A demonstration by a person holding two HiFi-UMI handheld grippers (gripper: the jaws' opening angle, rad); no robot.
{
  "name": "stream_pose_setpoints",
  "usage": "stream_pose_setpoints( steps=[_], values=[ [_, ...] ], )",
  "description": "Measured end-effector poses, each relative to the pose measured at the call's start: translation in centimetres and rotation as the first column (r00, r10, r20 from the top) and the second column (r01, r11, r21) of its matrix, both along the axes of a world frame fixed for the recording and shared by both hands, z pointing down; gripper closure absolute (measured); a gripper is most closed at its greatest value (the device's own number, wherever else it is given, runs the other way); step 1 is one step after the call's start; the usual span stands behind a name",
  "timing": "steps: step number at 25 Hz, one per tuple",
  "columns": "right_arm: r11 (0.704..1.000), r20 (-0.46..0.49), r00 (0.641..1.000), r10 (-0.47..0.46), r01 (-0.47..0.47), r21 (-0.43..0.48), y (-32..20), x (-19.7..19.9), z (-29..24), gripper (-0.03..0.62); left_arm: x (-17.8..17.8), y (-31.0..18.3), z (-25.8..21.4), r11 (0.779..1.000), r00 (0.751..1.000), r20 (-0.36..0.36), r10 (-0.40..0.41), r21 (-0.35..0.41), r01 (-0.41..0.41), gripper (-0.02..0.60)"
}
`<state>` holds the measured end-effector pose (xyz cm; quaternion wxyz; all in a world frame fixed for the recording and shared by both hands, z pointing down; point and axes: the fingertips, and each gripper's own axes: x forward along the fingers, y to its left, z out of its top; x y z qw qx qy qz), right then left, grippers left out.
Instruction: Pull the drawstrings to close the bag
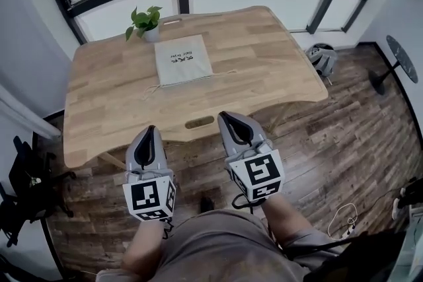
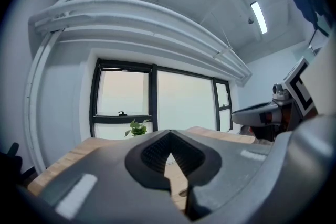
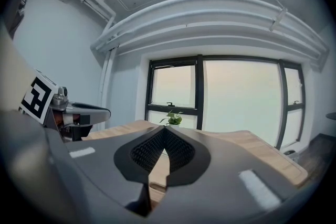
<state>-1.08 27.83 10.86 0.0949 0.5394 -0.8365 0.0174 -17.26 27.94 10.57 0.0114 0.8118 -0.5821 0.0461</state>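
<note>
Left gripper (image 1: 151, 131): jaws pressed together, empty, short of the table (image 1: 277, 82). Bag (image 1: 182, 60) lies flat mid-table, well apart from both; right gripper (image 1: 223, 115) also closed on nothing. Likely risk: thin drawstrings (image 1: 152, 90) lie flat on wood (hard pinch), so tips may skid or drag the light bag. Count: one plant (image 1: 144, 21), two grippers, one bag, two cord ends.

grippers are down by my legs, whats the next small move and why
Probably reach both forward over the light wooden table and open them near the thin drawstrings trailing from the flat grey fabric bag. The left hand-held gripper and right hand-held gripper hang short of the table, jaws together on nothing.
</note>
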Motion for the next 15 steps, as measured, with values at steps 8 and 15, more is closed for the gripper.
stream_pose_setpoints(
  steps=[8, 15],
  values=[
    [1.000, -0.015, 1.000, 0.018, -0.018, -0.018, -2.9, 0.5, 0.3, 0.565, 0.6, -3.6, 1.6, 0.999, 1.000, 0.005, 0.021, -0.038, -0.020, 0.581],
    [0.996, 0.000, 0.999, 0.039, -0.039, -0.081, -7.1, 3.1, 3.5, 0.565, 1.8, -7.8, 4.1, 0.996, 1.000, 0.014, 0.025, -0.083, -0.024, 0.581]
  ],
)
